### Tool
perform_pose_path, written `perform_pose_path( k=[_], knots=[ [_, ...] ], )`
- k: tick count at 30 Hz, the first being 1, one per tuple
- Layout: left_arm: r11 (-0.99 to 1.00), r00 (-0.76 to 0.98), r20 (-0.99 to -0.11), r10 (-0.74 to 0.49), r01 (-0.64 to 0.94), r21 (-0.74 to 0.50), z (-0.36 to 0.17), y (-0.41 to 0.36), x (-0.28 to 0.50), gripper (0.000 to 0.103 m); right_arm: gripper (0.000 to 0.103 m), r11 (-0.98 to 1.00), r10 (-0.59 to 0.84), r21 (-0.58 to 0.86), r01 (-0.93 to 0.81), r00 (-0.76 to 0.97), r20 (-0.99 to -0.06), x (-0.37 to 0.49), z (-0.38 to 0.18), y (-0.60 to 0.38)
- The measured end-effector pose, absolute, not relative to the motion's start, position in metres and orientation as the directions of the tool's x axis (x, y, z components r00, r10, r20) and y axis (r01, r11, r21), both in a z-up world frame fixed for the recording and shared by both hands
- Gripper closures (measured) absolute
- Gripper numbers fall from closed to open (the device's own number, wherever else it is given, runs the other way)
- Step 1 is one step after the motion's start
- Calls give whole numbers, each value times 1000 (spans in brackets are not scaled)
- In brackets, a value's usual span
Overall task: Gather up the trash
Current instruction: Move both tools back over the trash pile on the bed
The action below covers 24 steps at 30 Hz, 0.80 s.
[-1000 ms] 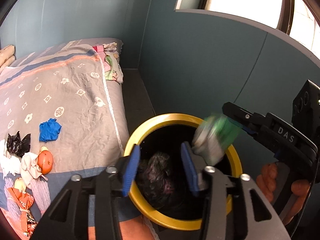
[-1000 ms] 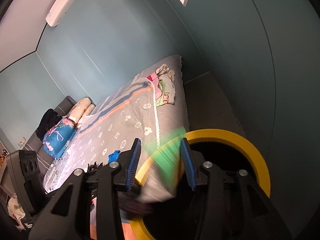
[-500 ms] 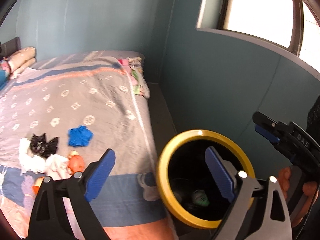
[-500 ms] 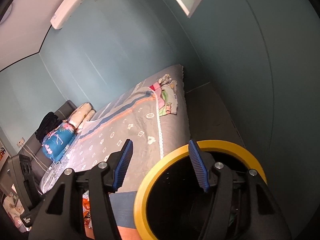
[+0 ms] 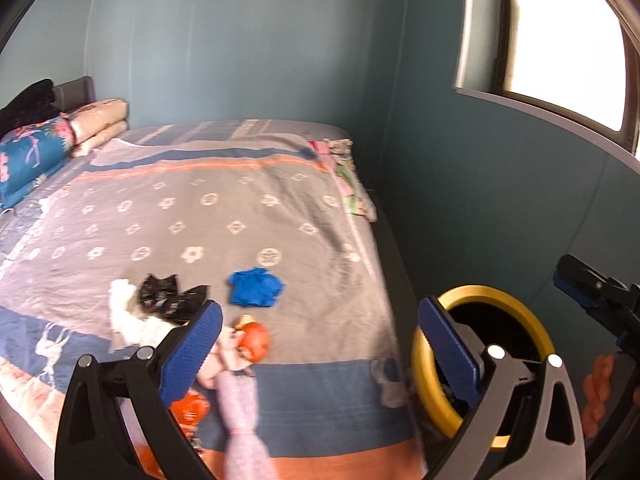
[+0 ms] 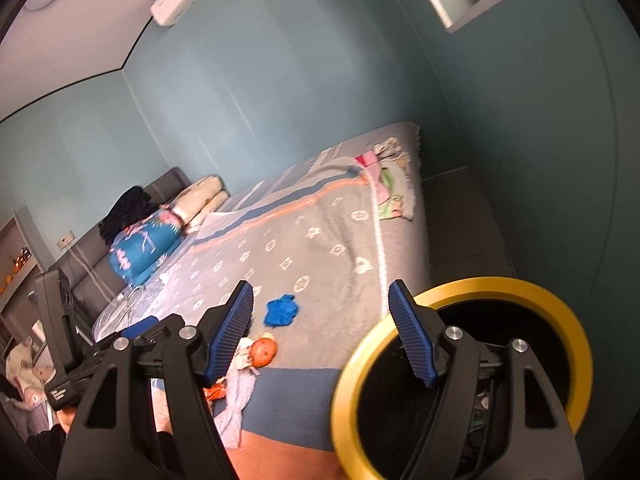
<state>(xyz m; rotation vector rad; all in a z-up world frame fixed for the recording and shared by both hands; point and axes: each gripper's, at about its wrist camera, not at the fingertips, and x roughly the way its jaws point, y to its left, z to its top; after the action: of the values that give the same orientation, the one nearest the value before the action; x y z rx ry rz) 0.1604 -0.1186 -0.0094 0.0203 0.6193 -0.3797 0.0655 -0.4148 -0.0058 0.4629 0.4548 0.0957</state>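
Both my tongs are empty at this moment. My left tongs [image 5: 318, 350] are spread as wide as they go and have just been opening, with nothing between the pads; my right tongs [image 6: 320, 330] are also spread and have just been opening, and nothing is between them either. The yellow-rimmed bin [image 5: 480, 294] stands at the lower right of both frames, beside the bed [image 5: 224, 216]; inside I see only dark shapes, so I cannot tell well what it holds. I judge the task is only partly done, because several pieces lie on the bed in the lower left of the left view: a blue crumpled piece [image 5: 256, 286], a black wrapper [image 5: 170, 298], white paper [image 5: 124, 312], an orange wrapper [image 5: 190, 408]. A small doll [image 5: 252, 340] lies among them; whether it counts as trash I cannot say.
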Motion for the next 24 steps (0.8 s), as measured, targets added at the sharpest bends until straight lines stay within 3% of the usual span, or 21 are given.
perform_pose_path(
  k=[24],
  knots=[
    [998, 745, -664, -66, 57, -35, -60, 15, 191, 8, 32, 915, 362, 365, -175, 756, -546, 122, -34, -278]
  ],
)
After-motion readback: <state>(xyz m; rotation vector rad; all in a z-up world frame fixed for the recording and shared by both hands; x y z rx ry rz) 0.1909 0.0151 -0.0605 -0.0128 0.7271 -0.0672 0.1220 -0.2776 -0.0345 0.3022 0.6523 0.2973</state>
